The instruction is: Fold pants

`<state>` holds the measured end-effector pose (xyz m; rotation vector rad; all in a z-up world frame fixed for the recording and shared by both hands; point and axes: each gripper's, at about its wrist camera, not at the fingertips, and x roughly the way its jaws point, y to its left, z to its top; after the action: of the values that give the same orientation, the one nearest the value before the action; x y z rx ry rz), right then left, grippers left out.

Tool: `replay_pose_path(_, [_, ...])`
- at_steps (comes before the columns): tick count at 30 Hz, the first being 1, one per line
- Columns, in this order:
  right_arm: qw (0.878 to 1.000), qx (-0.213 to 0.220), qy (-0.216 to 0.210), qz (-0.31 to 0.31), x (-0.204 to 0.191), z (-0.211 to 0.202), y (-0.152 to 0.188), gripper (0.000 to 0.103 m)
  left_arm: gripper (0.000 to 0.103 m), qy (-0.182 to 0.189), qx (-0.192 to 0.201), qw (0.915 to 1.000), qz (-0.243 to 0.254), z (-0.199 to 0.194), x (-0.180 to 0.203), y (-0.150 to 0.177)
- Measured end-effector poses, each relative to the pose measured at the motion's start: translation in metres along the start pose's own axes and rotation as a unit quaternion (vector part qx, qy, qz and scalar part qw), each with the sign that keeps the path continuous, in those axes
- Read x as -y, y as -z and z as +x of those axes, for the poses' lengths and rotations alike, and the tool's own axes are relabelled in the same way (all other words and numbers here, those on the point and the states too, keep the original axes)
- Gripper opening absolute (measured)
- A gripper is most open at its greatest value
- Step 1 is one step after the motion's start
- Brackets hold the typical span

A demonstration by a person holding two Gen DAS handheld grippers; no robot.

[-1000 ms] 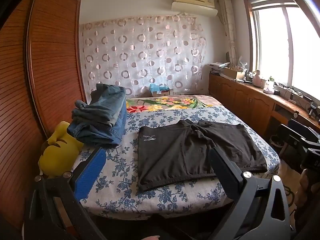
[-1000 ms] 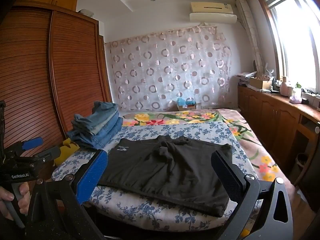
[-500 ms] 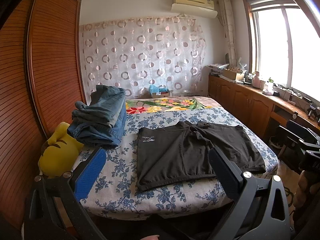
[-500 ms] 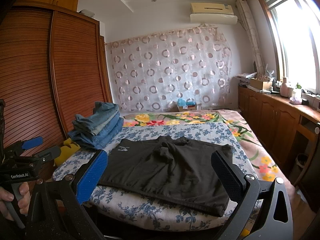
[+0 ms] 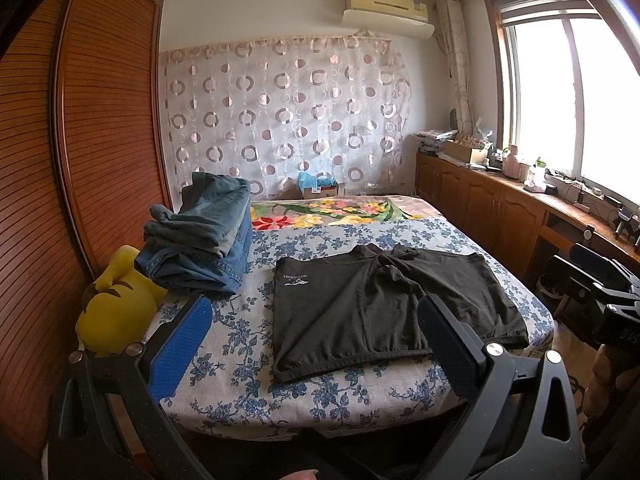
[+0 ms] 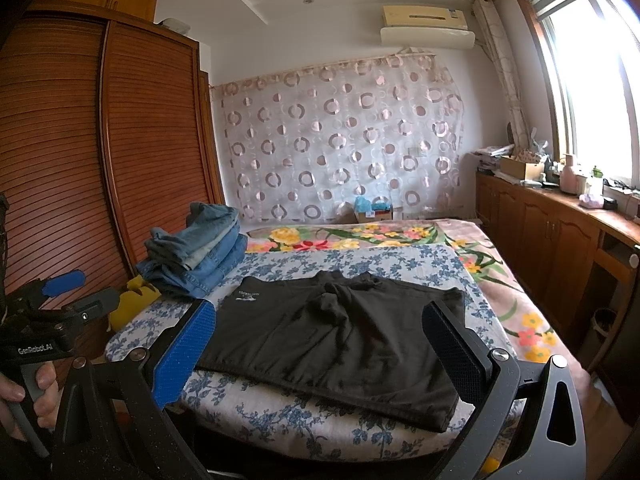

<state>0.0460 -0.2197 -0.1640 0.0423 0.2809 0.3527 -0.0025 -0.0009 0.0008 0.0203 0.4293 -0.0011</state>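
Black shorts (image 5: 380, 304) with a small white logo lie spread flat on the blue-flowered bed sheet (image 5: 240, 344), near the bed's front edge; they also show in the right wrist view (image 6: 344, 336). My left gripper (image 5: 316, 320) is open and empty, held in the air short of the bed. My right gripper (image 6: 320, 320) is open and empty, also short of the bed's front edge. The left gripper's body (image 6: 52, 320) shows at the left of the right wrist view, held by a hand.
A stack of folded blue jeans (image 5: 204, 236) sits on the bed's left side, with a yellow plush toy (image 5: 116, 312) beside it. A wooden wardrobe (image 5: 80, 160) lines the left wall. Wooden cabinets (image 5: 500, 208) run under the window on the right.
Both grippers have drifted slightly; the view of the shorts shifts a little. Nothing was gripped or moved on the bed.
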Motion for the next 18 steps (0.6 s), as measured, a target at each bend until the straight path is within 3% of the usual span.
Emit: replay_pose_path(18, [1.0,0.0,0.002,-0.001,-0.0017,-0.0029,0.0021,0.103,0.103,0.0,0.003,1.0,0.0,-0.0007,-0.0002,0.0003])
